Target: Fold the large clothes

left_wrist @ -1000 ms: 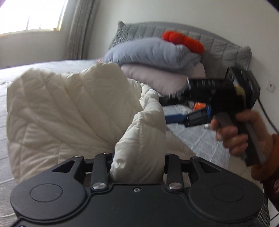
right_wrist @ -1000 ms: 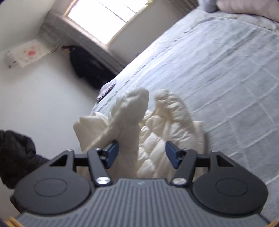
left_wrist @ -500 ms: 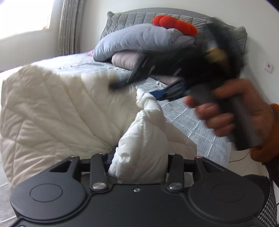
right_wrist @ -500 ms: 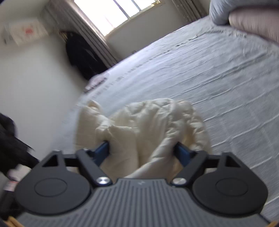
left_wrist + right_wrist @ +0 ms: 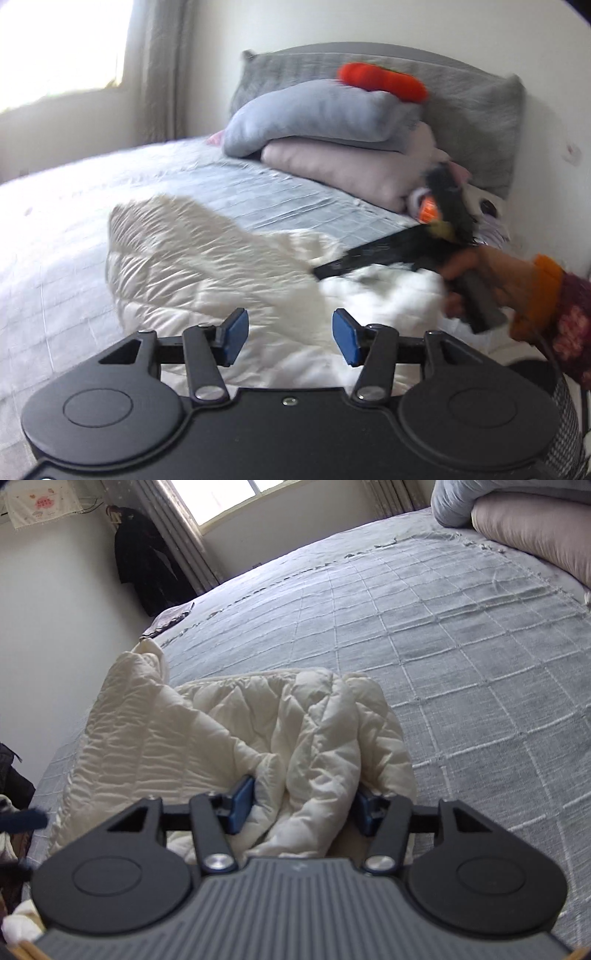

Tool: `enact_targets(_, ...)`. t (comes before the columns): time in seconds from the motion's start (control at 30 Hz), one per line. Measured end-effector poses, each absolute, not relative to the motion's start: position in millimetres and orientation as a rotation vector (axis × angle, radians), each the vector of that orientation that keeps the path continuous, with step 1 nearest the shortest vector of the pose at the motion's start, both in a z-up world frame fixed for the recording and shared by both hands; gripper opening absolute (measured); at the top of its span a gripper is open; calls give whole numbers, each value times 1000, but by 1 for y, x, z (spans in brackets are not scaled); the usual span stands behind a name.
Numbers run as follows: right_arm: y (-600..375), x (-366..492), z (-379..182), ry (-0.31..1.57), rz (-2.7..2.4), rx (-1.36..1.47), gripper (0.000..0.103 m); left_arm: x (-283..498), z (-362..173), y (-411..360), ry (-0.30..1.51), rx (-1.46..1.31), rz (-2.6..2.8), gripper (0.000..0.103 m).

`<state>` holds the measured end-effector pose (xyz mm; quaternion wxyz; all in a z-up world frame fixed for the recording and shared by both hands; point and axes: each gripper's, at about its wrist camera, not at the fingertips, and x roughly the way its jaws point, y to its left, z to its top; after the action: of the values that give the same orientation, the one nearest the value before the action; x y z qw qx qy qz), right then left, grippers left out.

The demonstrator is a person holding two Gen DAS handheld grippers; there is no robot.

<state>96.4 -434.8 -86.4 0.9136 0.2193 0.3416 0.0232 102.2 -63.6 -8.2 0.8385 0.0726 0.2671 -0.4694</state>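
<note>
Right wrist view shows one cream quilted puffer jacket (image 5: 236, 746) bunched on the grey checked bedspread (image 5: 461, 657), a ridge of it between the right gripper (image 5: 301, 808)'s wide-apart pads, not pinched. The left gripper (image 5: 290, 334) hangs above it, jaws apart and empty. Likely mid-fold; next comes regripping an edge. Three pillows (image 5: 325, 110) are stacked.
</note>
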Motion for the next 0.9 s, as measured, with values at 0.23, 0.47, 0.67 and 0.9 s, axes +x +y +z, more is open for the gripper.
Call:
enact_targets(0.23,-435,90,-33,647,-42,437,79,104,-41,-95,585,240,-964,52)
enact_targets(0.47,-384,95,14,529,42,564,79,95,-43,-117,570,309,-936,54)
enact_targets(0.67,-339,125,1,514,-32,546,79,102,-32,-108,565,283,-944,54)
enact_targets(0.9,-381,98,-60,534,-283,427,79,150,-6,-88,532,180,-840,54)
